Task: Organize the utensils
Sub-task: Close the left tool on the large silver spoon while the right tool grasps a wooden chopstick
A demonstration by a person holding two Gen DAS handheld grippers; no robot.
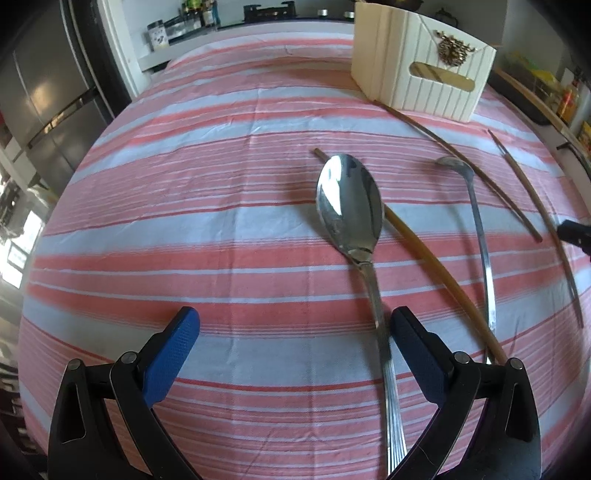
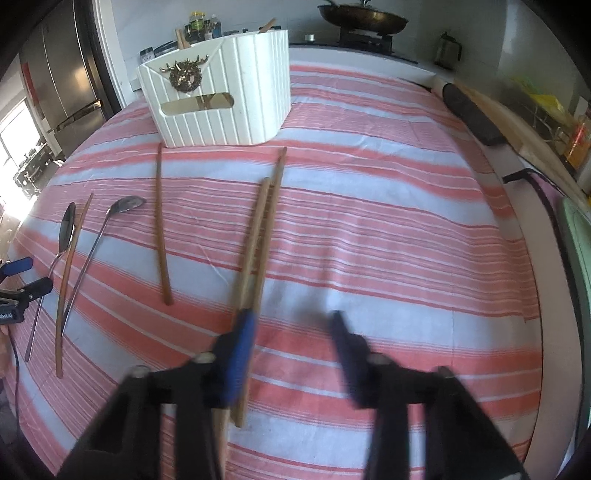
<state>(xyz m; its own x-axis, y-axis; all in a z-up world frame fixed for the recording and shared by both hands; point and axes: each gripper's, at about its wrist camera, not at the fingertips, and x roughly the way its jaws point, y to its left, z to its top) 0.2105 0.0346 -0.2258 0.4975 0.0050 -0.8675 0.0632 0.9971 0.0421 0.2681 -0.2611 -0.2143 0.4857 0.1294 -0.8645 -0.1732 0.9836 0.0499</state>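
Observation:
A large steel spoon lies on the striped cloth, its handle running down just inside my left gripper's right finger. My left gripper is open around it. A small steel spoon and several wooden chopsticks lie to the right. The white slatted utensil box stands at the far right. In the right wrist view my right gripper is open and blurred, with two chopsticks passing by its left finger. The box stands at the far left there.
A third chopstick lies left of the pair, and both spoons lie further left beside my left gripper. A wok sits on a stove behind the table. A fridge stands at the left.

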